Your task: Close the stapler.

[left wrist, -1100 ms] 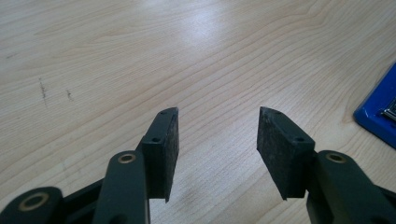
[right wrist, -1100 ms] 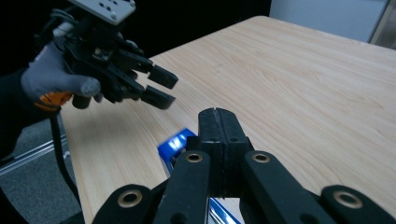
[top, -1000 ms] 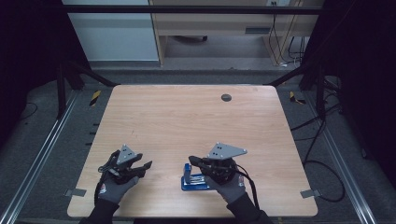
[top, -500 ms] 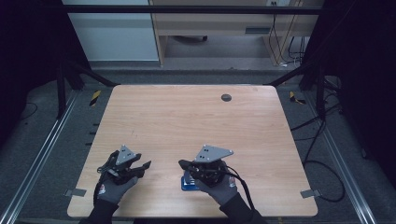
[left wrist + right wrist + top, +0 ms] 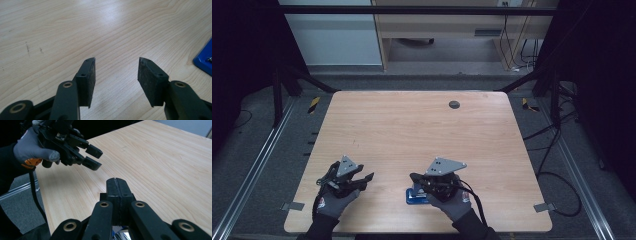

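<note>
My left gripper [image 5: 364,180] hovers low over the near left part of the wooden table [image 5: 412,125], held by a gloved hand. In the left gripper view its jaws [image 5: 116,67] stand open over bare wood with nothing between them. My right gripper [image 5: 413,176] sits near the table's front edge, pointing left, above a small flat blue object [image 5: 414,198]. Its jaws [image 5: 116,181] are shut, pads together, holding nothing. A corner of the blue object [image 5: 203,61] lies to the right of the left jaws. The right gripper view also shows the left gripper [image 5: 93,157] farther off.
A small dark round fitting [image 5: 454,104] is set in the table near its far edge. Metal rails [image 5: 257,165] and cables [image 5: 557,175] run along the floor on both sides. Furniture [image 5: 432,25] stands beyond the far edge.
The right gripper has shifted a little to the left over the blue object. The left gripper has stayed where it was, jaws equally apart.
</note>
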